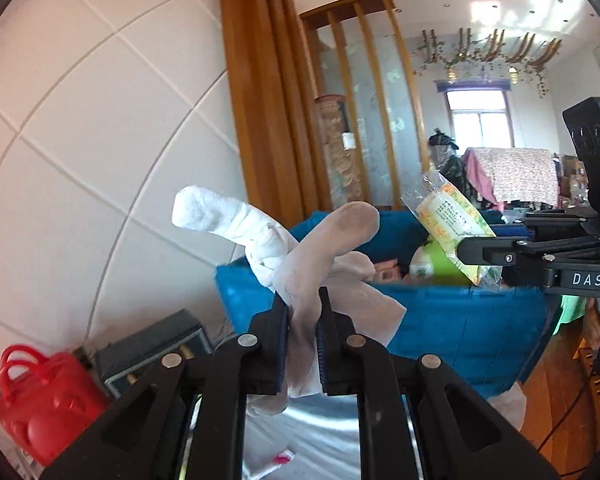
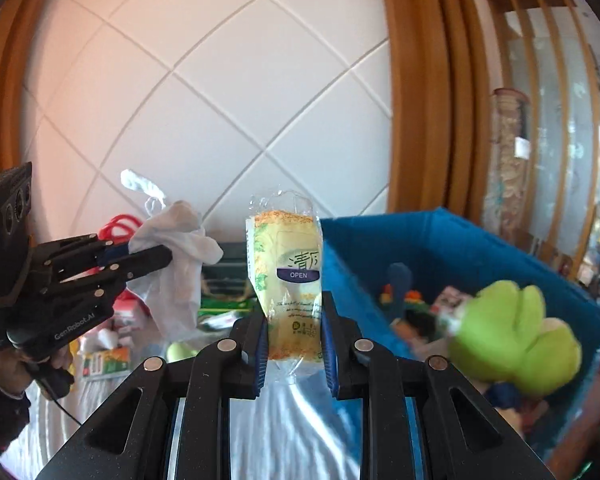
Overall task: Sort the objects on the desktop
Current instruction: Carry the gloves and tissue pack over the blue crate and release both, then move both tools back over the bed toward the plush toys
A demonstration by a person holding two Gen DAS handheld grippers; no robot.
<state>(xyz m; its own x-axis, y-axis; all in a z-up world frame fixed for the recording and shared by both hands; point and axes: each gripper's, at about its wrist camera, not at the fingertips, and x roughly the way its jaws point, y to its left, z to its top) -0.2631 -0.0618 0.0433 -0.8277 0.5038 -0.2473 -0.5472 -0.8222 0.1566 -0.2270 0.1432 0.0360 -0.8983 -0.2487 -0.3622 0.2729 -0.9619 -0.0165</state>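
Grippers (image 1: 303, 334) (image 2: 293, 344) hang above silver tablecloth (image 2: 292, 432), white diamond-tiled wall (image 2: 220, 100) behind

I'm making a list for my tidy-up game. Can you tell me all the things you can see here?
socks: a white bundle, count unclear, pinched in the left tool
tissue pack: one, yellow-green in clear wrap, pinched in the right tool
bin: one, blue, behind both tools, toys inside
plush toy: one, green, blurred, at the bin's near edge
basket: one, red, low by the tiled wall
dark box: one, beside the basket
left tool: one, black, shut
right tool: one, black, shut
hand: one, holding the left tool's handle
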